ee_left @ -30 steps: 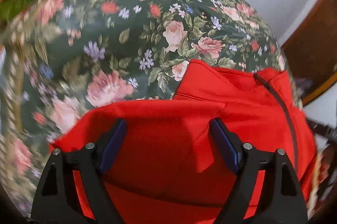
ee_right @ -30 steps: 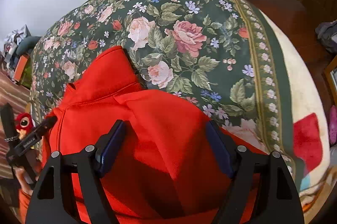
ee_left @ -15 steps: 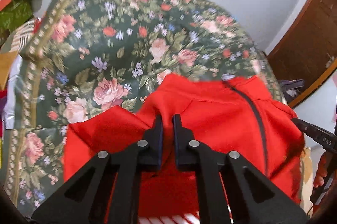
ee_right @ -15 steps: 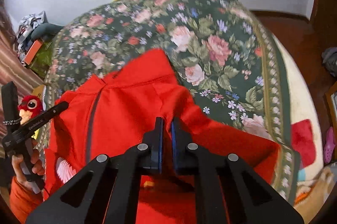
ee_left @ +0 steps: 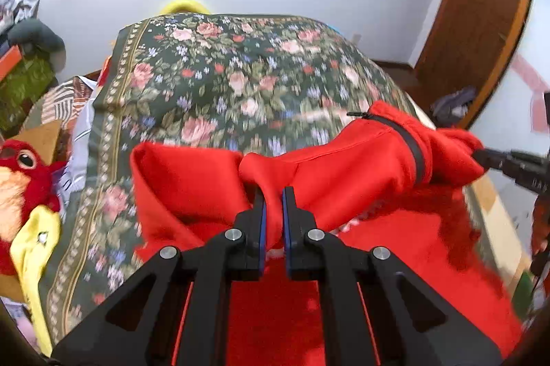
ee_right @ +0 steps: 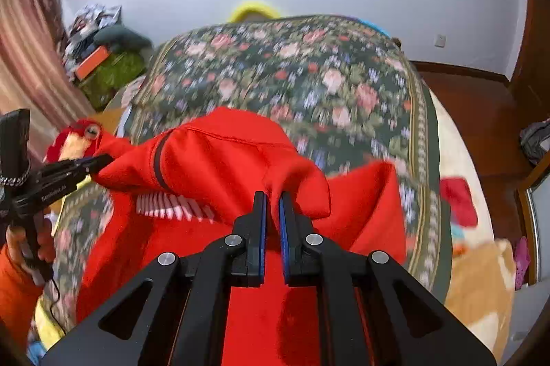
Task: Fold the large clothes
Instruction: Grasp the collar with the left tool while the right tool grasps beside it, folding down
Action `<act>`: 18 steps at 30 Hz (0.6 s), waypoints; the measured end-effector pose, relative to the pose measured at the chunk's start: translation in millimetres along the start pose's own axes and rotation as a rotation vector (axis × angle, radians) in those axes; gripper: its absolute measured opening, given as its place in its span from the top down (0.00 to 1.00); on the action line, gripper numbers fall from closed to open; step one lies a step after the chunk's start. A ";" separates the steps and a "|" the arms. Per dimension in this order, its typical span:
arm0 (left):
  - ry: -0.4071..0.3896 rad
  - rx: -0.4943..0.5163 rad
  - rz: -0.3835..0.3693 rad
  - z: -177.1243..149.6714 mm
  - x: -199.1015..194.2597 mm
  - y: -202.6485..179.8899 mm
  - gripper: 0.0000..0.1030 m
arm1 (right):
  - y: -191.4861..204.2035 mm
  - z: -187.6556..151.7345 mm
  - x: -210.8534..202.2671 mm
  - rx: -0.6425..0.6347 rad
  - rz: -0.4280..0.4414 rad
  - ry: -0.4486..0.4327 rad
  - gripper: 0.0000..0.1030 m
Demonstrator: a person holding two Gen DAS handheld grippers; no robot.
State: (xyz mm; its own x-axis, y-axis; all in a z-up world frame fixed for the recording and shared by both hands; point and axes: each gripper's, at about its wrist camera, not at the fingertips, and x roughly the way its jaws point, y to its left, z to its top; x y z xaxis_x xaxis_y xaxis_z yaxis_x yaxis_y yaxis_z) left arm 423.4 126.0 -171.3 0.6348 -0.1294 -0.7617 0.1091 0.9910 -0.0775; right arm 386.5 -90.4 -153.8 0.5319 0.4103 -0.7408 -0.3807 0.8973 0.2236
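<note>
A red zip-up jacket (ee_left: 343, 166) with a dark zipper hangs between my two grippers above a floral bedspread (ee_left: 223, 84). My left gripper (ee_left: 273, 194) is shut on a bunch of its red fabric near one shoulder. My right gripper (ee_right: 271, 199) is shut on the fabric near the other shoulder. In the right wrist view the jacket (ee_right: 220, 166) sags, showing white stripes inside. The right gripper also shows at the far right of the left wrist view (ee_left: 481, 156), and the left gripper at the left of the right wrist view (ee_right: 103, 161). The lower jacket is hidden behind the grippers.
A red and yellow plush toy (ee_left: 20, 180) lies at the bed's left edge. Clutter and a green box (ee_right: 110, 70) sit at the far left by a curtain. A wooden door (ee_left: 481, 22) stands right. A cream blanket (ee_right: 460, 194) and wooden floor lie right of the bed.
A second ago both grippers were open over the flat jacket. They shut on it half a second ago and have since lifted it up off the bedspread.
</note>
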 end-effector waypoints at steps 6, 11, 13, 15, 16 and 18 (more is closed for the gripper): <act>0.079 -0.002 -0.005 -66.7 -8.5 -14.3 0.93 | 4.4 -55.0 5.8 0.010 0.004 0.095 0.94; 0.158 -0.054 -0.032 -116.1 0.7 -12.2 0.93 | -2.5 -95.0 19.8 0.040 -0.022 0.181 0.94; 0.203 -0.051 -0.020 -132.7 6.9 -13.9 0.93 | -3.8 -106.1 23.2 0.037 -0.038 0.201 0.94; 0.255 -0.042 0.003 -149.9 13.5 -14.7 0.93 | -4.5 -113.6 25.2 0.030 -0.050 0.210 0.94; 0.275 -0.040 0.006 -156.9 15.3 -13.8 0.93 | -4.1 -115.9 23.5 0.027 -0.056 0.209 0.94; 0.298 -0.040 0.010 -169.7 13.3 -11.6 0.93 | -3.6 -117.2 19.6 0.022 -0.065 0.215 0.94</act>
State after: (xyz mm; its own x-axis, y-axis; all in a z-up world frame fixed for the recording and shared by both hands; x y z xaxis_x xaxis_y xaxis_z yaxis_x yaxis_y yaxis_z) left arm 300.7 118.5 -289.6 0.3822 -0.1095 -0.9176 0.0696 0.9935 -0.0896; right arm 309.6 -104.7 -243.4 0.3802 0.3093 -0.8717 -0.3328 0.9250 0.1831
